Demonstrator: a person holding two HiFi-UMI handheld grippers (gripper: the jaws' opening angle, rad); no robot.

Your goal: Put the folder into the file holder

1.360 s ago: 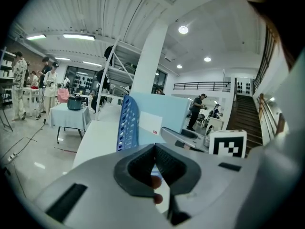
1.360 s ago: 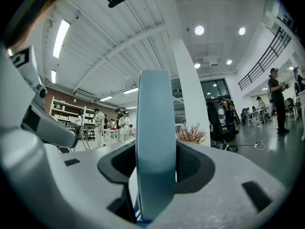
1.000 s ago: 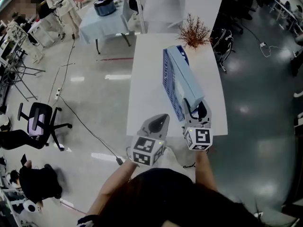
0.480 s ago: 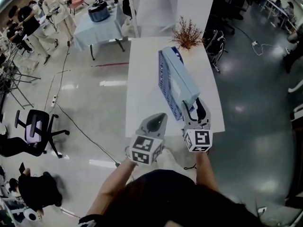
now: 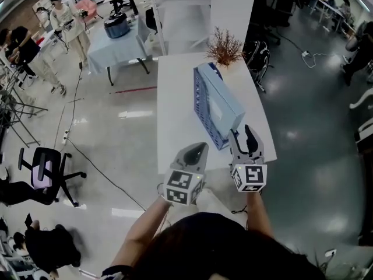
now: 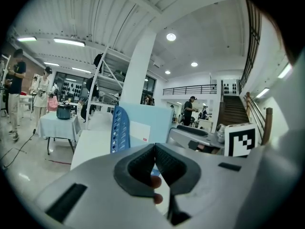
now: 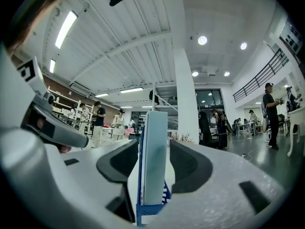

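Observation:
A light blue folder (image 5: 224, 101) stands upright in the blue perforated file holder (image 5: 204, 109) on a white table (image 5: 175, 127). My right gripper (image 5: 244, 137) hovers open just behind the folder's near end. In the right gripper view the folder's edge (image 7: 155, 156) shows between the jaws with a gap on each side, so the pads do not press it. The holder's base (image 7: 150, 213) sits below. My left gripper (image 5: 196, 152) is shut on nothing at the table's near edge, left of the holder. The left gripper view shows its tips (image 6: 154, 148) meeting, with the holder (image 6: 120, 132) ahead.
A dried reddish plant (image 5: 224, 45) stands at the table's far end. Beyond it is a cloth-covered table with a pot (image 5: 116, 25), and people (image 5: 61, 16) stand at the far left. An office chair (image 5: 44, 168) and a cable lie on the floor to the left.
My right gripper has drawn back a little from the folder's near end, which its jaws had surrounded. The folder stays in the holder. The left gripper has barely moved.

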